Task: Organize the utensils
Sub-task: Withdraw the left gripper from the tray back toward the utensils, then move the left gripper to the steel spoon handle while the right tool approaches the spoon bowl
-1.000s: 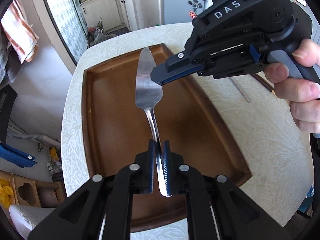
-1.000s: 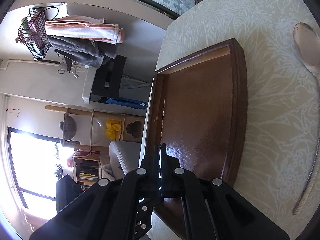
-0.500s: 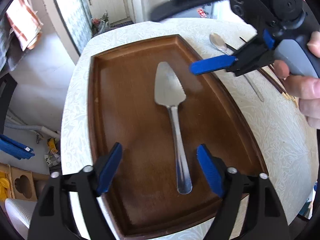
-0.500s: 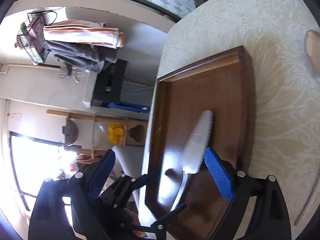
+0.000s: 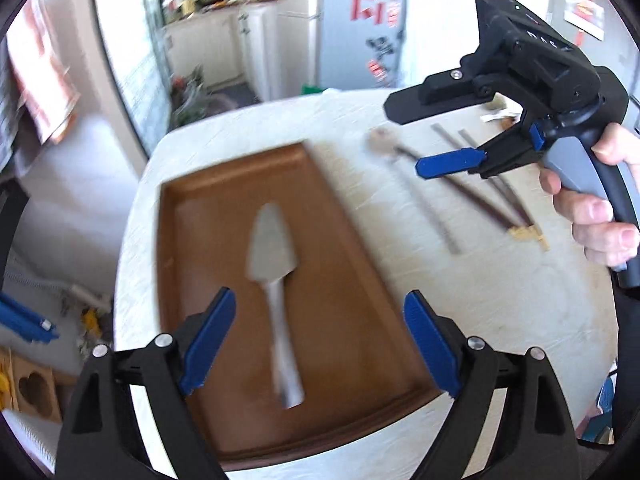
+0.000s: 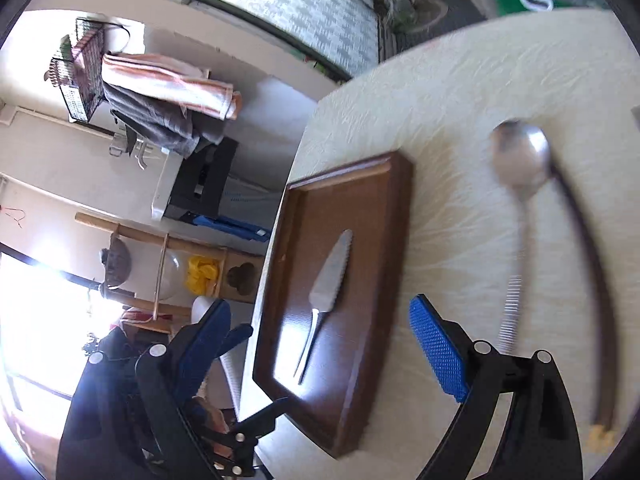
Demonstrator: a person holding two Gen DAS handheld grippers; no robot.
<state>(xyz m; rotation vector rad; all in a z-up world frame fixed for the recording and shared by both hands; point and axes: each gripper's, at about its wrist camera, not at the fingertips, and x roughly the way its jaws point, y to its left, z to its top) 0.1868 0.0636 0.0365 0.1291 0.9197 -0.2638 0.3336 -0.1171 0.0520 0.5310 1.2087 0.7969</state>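
A steel cake server lies flat in the brown wooden tray, blade pointing away from me. My left gripper hovers above its handle, open, with nothing between its blue pads. My right gripper is held by a hand at the upper right, open and empty, over the table beside the tray. Below it lie a spoon and dark chopsticks. In the right wrist view the right gripper frames the tray and cake server, with the spoon and a chopstick to the right.
The tray sits on a pale patterned round table, whose edge runs close along the tray's left side. A fridge and kitchen cabinets stand beyond the table. Hanging towels and a wooden shelf are off the table's edge.
Both grippers opened and let go of the cake server, which now lies in the tray. The left gripper rose and drew back. The right gripper swung right, over the spoon and chopsticks.
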